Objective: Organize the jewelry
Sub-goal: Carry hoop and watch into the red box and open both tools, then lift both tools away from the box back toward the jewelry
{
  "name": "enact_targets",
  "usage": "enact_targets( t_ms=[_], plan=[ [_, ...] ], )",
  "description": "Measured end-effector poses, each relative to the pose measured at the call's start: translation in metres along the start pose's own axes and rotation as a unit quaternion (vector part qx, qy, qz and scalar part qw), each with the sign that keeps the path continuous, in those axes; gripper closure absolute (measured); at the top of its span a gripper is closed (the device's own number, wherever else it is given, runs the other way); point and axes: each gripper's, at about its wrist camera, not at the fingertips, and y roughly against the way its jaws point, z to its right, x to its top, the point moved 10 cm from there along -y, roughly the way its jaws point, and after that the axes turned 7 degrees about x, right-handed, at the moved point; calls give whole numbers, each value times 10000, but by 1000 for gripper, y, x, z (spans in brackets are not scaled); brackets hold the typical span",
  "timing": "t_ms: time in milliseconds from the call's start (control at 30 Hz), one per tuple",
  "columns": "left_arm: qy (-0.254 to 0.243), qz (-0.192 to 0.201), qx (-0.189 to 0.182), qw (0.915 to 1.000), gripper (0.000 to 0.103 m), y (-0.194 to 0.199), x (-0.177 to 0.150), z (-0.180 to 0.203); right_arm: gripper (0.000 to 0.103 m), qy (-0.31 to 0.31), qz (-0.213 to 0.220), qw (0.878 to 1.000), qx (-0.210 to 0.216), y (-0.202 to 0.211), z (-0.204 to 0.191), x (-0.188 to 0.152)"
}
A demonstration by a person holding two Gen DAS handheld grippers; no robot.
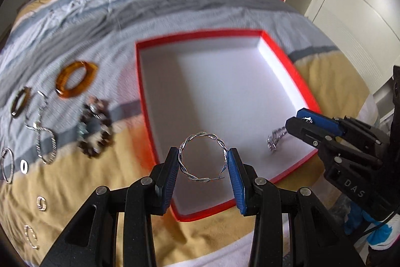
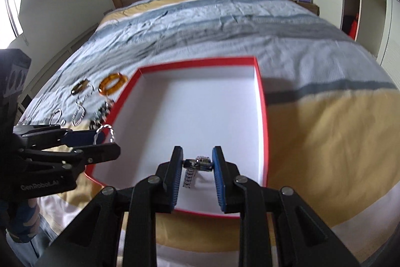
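Left hand-held gripper [image 1: 203, 164] clamped on twisted silver hoop [image 1: 203, 159] over red box [image 1: 150, 137] near edge; right hand-held gripper [image 2: 196, 165] clamped on silver watch [image 2: 197, 164] above box floor. Early release near rim: possible hoop bounce onto bed [image 1: 120, 6].

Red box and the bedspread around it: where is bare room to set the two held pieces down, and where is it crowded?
The red box floor is bare white from wall to wall. The left tongs grip a twisted silver hoop at its near left corner; the right tongs hold a metal watch over its near edge. Bedspread right of the box is bare. Left of it, the amber bangle and other jewelry crowd.
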Motion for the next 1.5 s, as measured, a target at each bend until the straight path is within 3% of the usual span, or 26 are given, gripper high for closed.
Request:
enact_targets(
  t_ms=[467,733,900,1100,1300,1500],
  plan=[
    [-230,-335,90,9991,63,-33,-14,15,79,280,-596,9978,-102,-17,4,-22],
    [-192,-411,125,9989,60,-34,-12,12,72,164,-542,9981,-235,1,9,-22],
    [-50,-152,102,9998,48,-5,-7,9,72,112,-289,9990,-310,31,5,-16],
    [139,385,427,9982,33,56,-9,-1,71,66,28,9994,-339,71,-16,-13],
    [260,954,972,9903,26,121,-26,-19,66,104,213,9994,-254,103,-57,-21],
    [478,1448,1370,9788,24,179,-54,-42,65,219,345,9991,-149,124,-103,-33]
  ],
)
